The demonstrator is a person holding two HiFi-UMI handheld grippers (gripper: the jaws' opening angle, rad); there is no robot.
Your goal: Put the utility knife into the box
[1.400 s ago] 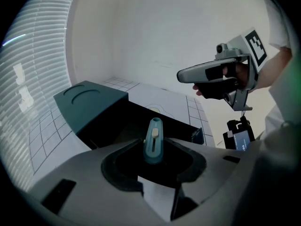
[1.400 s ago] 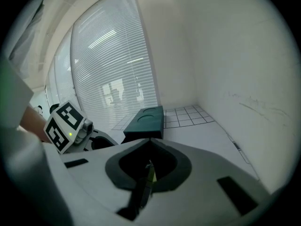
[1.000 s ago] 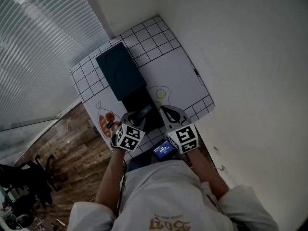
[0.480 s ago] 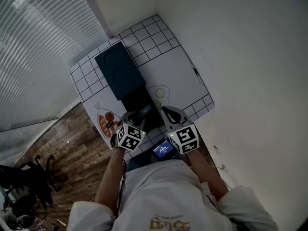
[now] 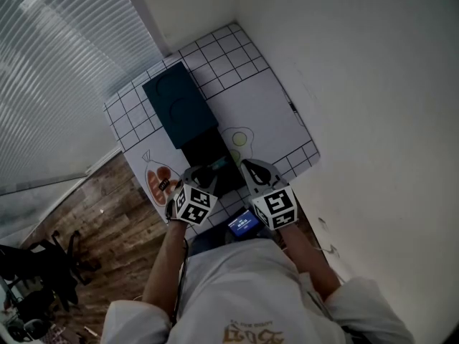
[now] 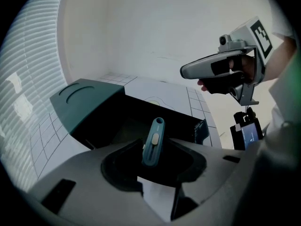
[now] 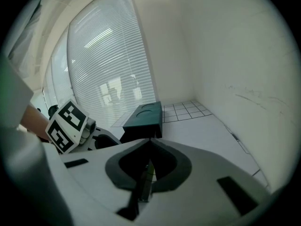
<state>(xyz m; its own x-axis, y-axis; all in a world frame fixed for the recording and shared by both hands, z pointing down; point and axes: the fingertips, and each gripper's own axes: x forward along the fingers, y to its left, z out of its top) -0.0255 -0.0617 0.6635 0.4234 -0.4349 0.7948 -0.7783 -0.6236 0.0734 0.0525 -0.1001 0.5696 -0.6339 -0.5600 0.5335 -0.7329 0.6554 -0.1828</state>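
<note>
The teal utility knife stands upright between the pads of my left gripper, which is shut on its lower end. In the head view the knife pokes out over the near part of the open black box, ahead of the left gripper. The box's dark teal lid lies folded back on the far side. My right gripper hovers just right of the box, its jaws closed together with nothing between them.
The box rests on a white mat with a grid border and food drawings. A wall rises close on the right. A small device with a blue screen sits by the person's body. Window blinds lie to the left.
The left gripper with the knife has crept slightly forward over the box. The right gripper has barely moved.
</note>
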